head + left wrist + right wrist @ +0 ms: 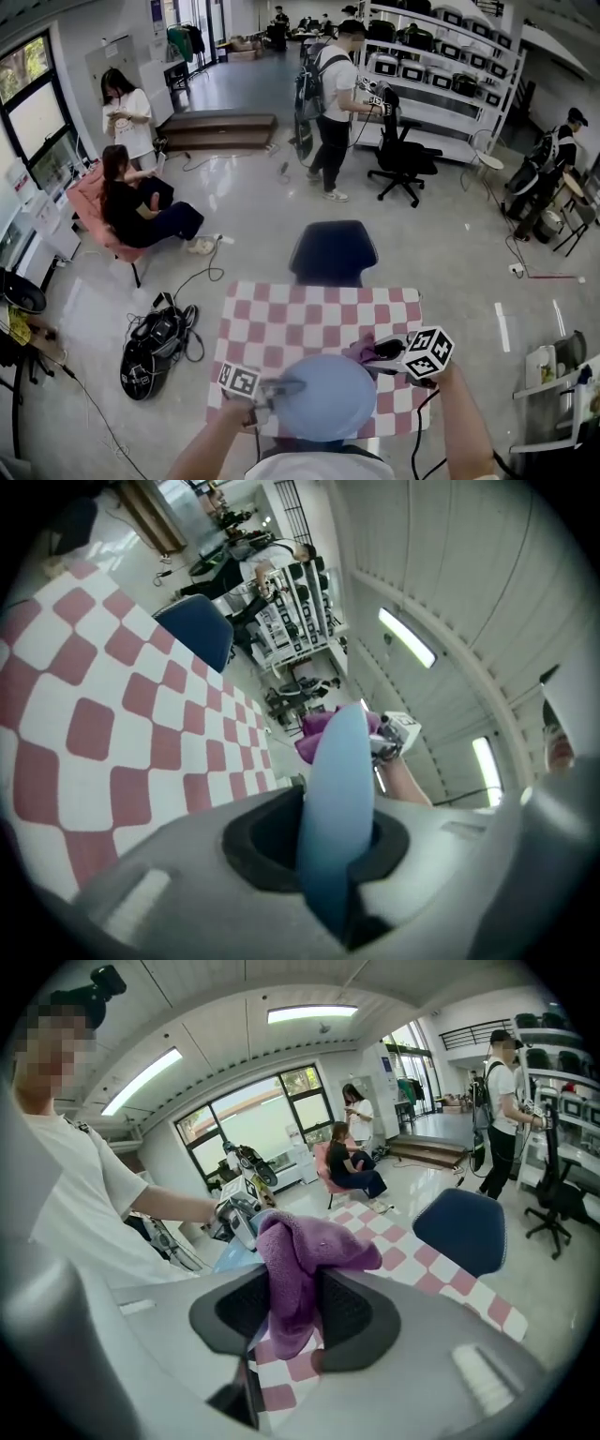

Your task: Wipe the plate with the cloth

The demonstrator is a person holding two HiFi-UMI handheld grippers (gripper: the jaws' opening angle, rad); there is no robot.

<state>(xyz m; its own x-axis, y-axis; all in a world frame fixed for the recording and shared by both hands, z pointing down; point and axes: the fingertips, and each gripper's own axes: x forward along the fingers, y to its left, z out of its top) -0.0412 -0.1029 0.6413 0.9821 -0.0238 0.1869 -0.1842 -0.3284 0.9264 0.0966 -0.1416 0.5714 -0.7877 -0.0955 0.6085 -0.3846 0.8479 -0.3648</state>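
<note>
Pale blue plate (328, 398) is seen in the head view over the near edge of the table (281, 323), which is covered in a red-and-white checked pattern. The plate's left rim is gripped by the left gripper (275, 387). A purple cloth (360, 353) is held by the right gripper (379, 352) and is laid against the plate's far right rim. Whether the plate touches the table cannot be told. A dark blue chair (333, 251) is set at the table's far edge.

In the left gripper view, the plate (335, 799) is seen edge-on and is clamped between the two jaws. The cloth (317, 735) is bunched at the plate's far rim, with the right gripper's marker cube just beside it. The checked table is spread out to the left, and the chair (200, 630) is seen at its far edge.

In the right gripper view, the jaws are clenched on the cloth (298, 1274), which is folded over and hangs down between them. A sliver of the plate (232, 1256) is seen just behind the cloth on the left, with the left gripper (236, 1221) beside it. The chair (459, 1230) is seen beyond the table's edge on the right.
</note>
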